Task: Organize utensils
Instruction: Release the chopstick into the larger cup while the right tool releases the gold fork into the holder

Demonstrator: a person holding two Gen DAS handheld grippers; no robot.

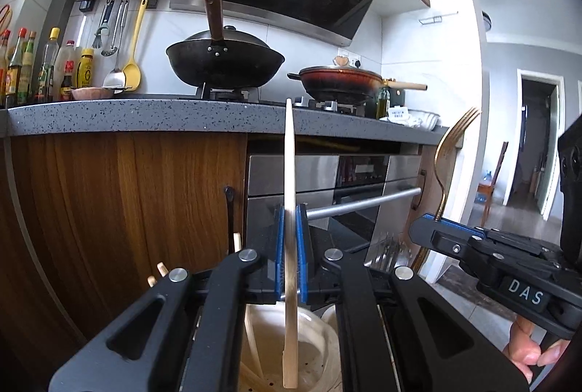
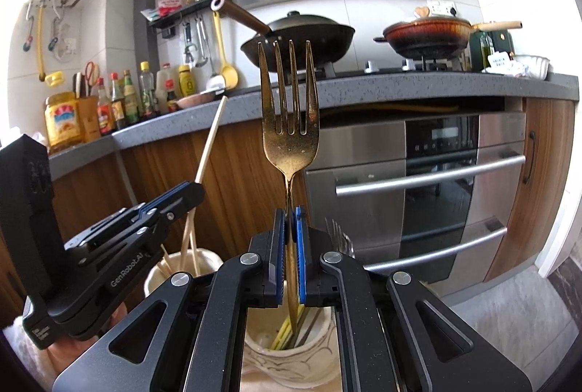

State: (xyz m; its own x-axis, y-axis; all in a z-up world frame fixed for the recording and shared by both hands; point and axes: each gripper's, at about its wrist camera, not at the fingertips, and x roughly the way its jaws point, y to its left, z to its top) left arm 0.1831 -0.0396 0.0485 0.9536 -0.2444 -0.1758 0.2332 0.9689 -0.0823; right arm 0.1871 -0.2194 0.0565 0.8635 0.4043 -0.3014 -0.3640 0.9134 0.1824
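In the left wrist view my left gripper (image 1: 290, 212) is shut on a pale wooden chopstick (image 1: 289, 155) that stands upright. Its lower end hangs inside a cream holder (image 1: 314, 319) with more chopsticks. At the right, my right gripper (image 1: 434, 223) grips a gold fork (image 1: 441, 159). In the right wrist view my right gripper (image 2: 290, 215) is shut on the handle of the gold fork (image 2: 290, 134), tines up, above a cream ceramic holder (image 2: 283, 361) with several utensils. My left gripper (image 2: 189, 194) at the left holds the chopstick (image 2: 211, 141) over a second cream holder (image 2: 209, 257).
A grey speckled counter (image 2: 363, 86) runs across the back, with a black wok (image 2: 302, 35), a red-brown pan (image 2: 425, 35) and sauce bottles (image 2: 120, 101). A steel oven (image 2: 436, 174) sits below, with wooden cabinet doors (image 1: 127, 195) beside it. Metal fork tines (image 2: 338, 232) stick up behind the holders.
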